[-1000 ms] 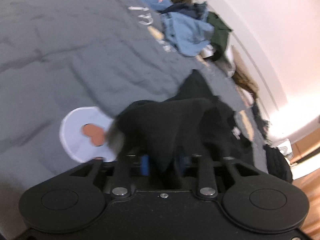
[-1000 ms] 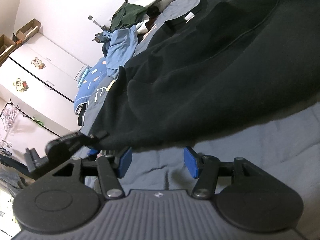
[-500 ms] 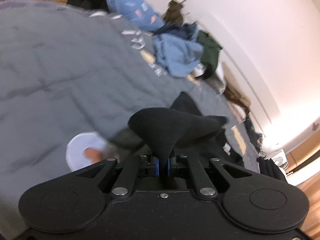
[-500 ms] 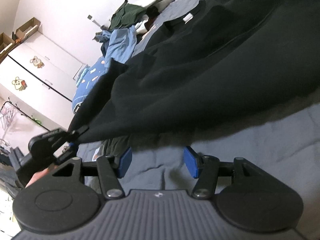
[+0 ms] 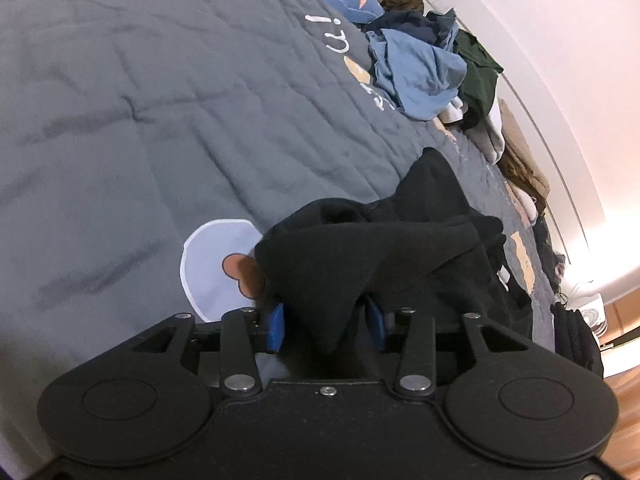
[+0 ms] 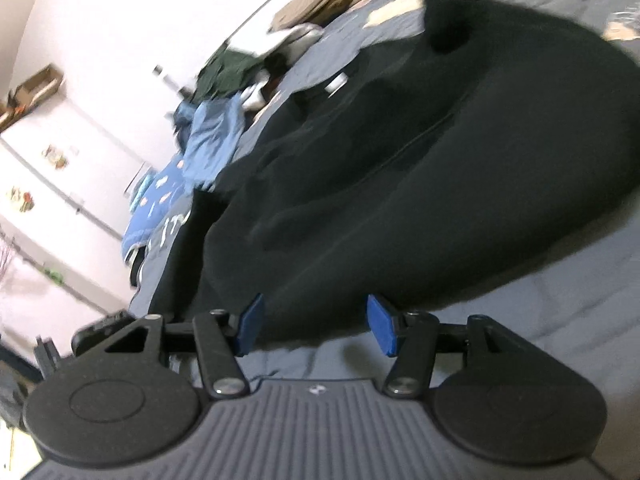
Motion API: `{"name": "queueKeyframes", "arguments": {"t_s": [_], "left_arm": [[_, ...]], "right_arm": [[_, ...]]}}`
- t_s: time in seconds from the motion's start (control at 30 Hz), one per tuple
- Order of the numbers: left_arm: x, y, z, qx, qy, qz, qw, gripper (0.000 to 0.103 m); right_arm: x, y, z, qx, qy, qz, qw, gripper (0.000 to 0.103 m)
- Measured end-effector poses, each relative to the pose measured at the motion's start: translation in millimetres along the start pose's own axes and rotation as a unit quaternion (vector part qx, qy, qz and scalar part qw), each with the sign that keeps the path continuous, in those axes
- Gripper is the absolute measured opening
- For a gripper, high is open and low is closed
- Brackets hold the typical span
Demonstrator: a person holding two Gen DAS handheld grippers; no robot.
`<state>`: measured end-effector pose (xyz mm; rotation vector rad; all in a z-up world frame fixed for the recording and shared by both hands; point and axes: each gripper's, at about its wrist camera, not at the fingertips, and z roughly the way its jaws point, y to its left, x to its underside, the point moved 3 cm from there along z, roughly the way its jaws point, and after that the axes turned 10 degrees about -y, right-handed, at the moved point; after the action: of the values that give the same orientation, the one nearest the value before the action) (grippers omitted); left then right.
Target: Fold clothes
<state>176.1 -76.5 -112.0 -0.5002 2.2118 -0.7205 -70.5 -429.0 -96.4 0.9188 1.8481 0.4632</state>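
Left hand-held gripper point(image 5: 325, 328) tilts downward — jaws opening around black garment point(image 5: 340, 256).

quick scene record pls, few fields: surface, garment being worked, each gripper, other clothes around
surface: grey quilted bedspread with a pale round patch
garment: black sweatshirt, spread over the bed
left gripper: jaws opening, a bunched fold of the black sweatshirt between the blue pads
right gripper: open, nothing between the pads, just short of the sweatshirt's near edge
other clothes: light blue shirt and dark green garment piled by the wall

Sweatshirt point(image 6: 400, 184) lies on quilt point(image 5: 160, 100), clothes pile point(image 5: 420, 68) behind.
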Motion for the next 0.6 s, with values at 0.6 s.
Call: {"name": "queueKeyframes", "arguments": {"t_s": [0.6], "left_arm": [[5,-2,1,-0.015,0.0,0.009,0.9998,0.041]], "right_arm": [[-52,-121,-49,0.128,-0.123,0.148,0.973,0.056]]}}
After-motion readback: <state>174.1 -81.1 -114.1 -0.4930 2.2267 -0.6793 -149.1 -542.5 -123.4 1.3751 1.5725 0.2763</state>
